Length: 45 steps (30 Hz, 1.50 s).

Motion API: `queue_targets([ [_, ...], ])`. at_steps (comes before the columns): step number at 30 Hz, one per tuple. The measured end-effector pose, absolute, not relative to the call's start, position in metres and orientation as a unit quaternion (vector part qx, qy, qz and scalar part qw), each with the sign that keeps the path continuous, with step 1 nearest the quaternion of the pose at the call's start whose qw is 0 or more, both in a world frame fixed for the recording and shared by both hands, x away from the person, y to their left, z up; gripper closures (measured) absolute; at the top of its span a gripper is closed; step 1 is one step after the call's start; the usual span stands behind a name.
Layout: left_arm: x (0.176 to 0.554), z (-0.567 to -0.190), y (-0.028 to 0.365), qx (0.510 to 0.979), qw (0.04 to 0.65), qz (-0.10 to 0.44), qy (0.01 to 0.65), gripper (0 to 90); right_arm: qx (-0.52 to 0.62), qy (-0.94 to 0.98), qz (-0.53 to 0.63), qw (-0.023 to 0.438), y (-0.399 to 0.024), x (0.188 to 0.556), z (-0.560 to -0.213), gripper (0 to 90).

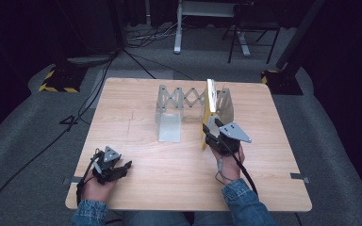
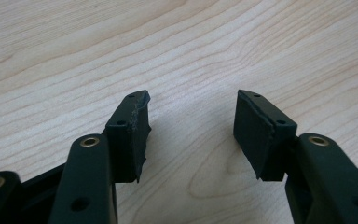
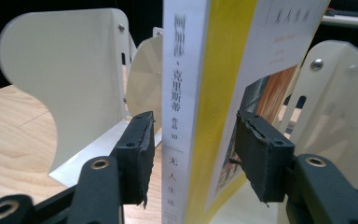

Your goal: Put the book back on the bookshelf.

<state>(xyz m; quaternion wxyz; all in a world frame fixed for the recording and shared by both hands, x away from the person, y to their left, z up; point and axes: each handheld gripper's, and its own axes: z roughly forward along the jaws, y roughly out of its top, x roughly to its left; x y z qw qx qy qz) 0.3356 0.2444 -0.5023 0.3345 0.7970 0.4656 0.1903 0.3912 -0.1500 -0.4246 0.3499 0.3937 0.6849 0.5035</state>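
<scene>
A thin book (image 1: 210,101) with a white spine and a yellow band stands upright in a cream metal expanding book rack (image 1: 179,101) at the table's far middle. In the right gripper view the book (image 3: 186,93) rises between the jaws of my right gripper (image 3: 191,140), whose pads stand clear of it on both sides, so it is open. From above, the right gripper (image 1: 209,128) sits at the book's near bottom edge. My left gripper (image 1: 125,167) rests near the front left of the table, and its jaws (image 2: 191,126) stand open over bare wood.
The wooden table (image 1: 169,160) sits on grey carpet. Cream rack plates (image 3: 70,79) flank the book on both sides. Black cables (image 1: 89,101) run over the floor at the left, with a desk frame (image 1: 179,28) and a stool (image 1: 252,33) behind the table.
</scene>
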Motion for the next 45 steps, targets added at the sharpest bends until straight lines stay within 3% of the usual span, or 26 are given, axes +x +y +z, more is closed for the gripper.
queue_targets([
  [21, 0.327, -0.505, 0.262, 0.794, 0.339, 0.183, 0.47, 31.1, 0.386, 0.702, 0.491, 0.341, -0.227, 0.354, -0.399, 45.7],
  [35, 0.329, -0.505, 0.263, 0.79, 0.337, 0.187, 0.477, 30.3, 0.417, 0.721, 0.466, 0.298, -0.289, 0.348, -0.414, 40.7],
  [45, 0.33, -0.505, 0.263, 0.791, 0.335, 0.19, 0.476, 29.9, 0.423, 0.744, 0.427, 0.29, -0.301, 0.349, -0.428, 38.6],
])
